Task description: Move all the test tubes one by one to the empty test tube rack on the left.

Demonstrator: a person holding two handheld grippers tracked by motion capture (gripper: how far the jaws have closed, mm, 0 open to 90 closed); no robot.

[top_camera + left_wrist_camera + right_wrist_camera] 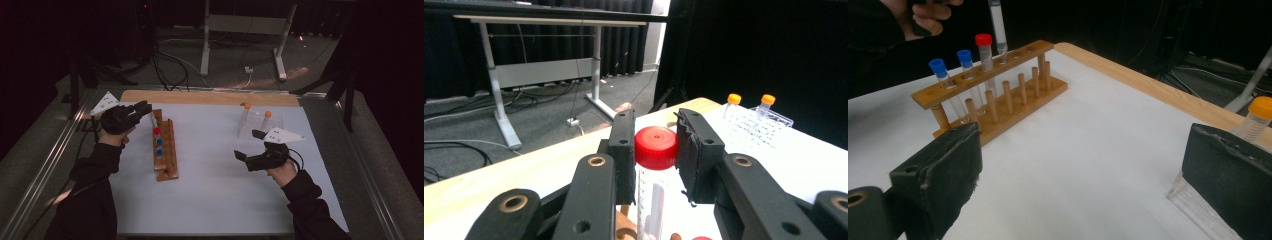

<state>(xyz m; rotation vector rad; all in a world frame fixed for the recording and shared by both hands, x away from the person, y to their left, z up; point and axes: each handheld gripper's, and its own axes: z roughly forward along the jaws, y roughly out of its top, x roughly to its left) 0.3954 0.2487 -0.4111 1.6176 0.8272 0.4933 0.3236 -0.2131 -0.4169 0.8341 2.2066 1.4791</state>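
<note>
Left gripper view shows the left gripper (655, 150) fingers clamping a red-capped tube (655, 165) above the wooden rack (165, 150), which holds three tubes; right gripper (249, 145) fingers wide, two orange-capped tubes (256, 116) left.

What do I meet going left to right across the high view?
Left gripper holding a tube → wooden rack → right gripper → clear rack with orange-capped tubes.

Both sleeves (90, 200) are black. Each tool, left tool (142, 108) and right tool (248, 145), is black with a white 3-cornered plate (104, 103), brass-ringed pivots (596, 161), padded jaws and a trailing black cable
</note>
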